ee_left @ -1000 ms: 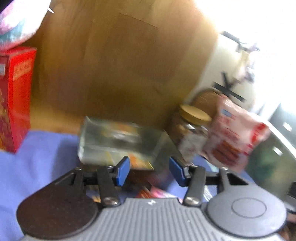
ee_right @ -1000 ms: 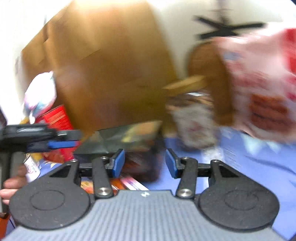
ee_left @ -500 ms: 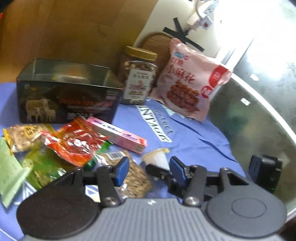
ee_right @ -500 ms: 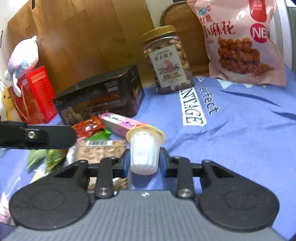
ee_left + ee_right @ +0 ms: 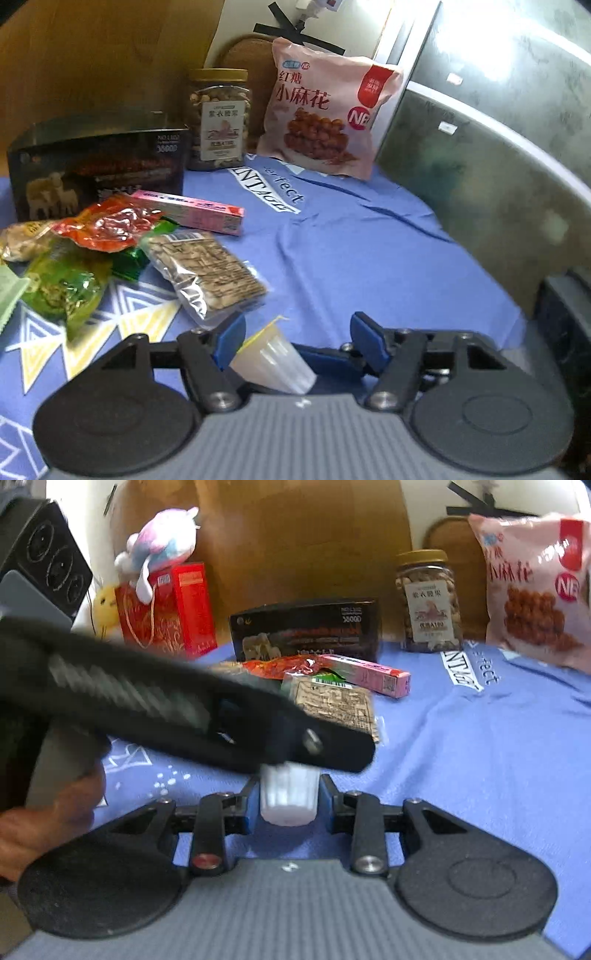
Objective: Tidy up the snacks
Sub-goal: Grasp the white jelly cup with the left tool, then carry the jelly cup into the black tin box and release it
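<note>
Gripping a small ribbed jelly cup point(image 5: 289, 797) between its pads, the right claw point(image 5: 288, 800) hovered low over the blue cloth point(image 5: 480, 746) on the desk. The left claw point(image 5: 297, 332) crossed just in front of it; its jaws had just been opening and stood wide around the same cup point(image 5: 275, 362) without pressing it. Toward the desk's back edge stood a black box point(image 5: 99, 170), a jar of nuts point(image 5: 218, 120) and a pink snack bag point(image 5: 325, 114). A pink carton point(image 5: 188, 210), a red packet point(image 5: 107, 227) and a seed packet point(image 5: 207, 271) lay in front of the box.
</note>
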